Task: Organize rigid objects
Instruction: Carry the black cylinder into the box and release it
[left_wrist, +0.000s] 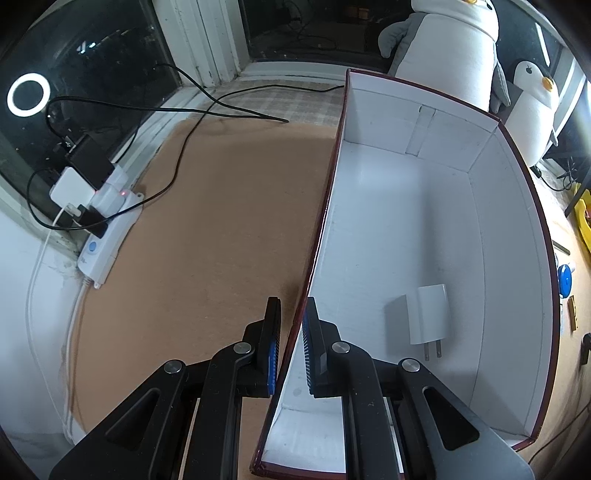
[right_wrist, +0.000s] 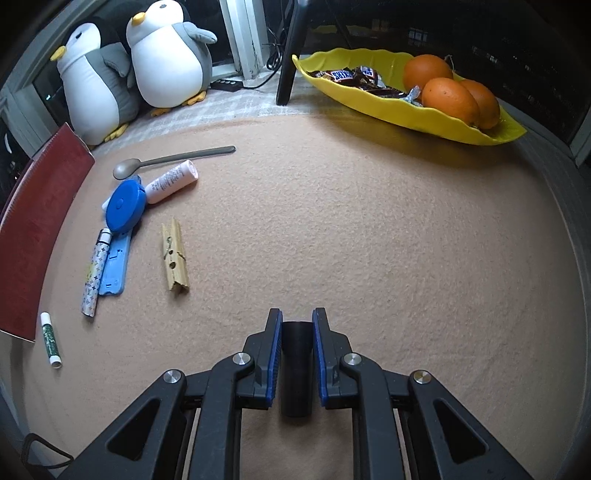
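While the left gripper has its jaws pinched on the box wall, the right gripper clamps a black cylinder; a white charger lies inside the box.

box cropped at left edge, black cylinder's base hidden

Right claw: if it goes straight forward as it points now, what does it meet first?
Likely nothing nearby: ahead of the right claw, shut on a black cylinder, is bare mat.
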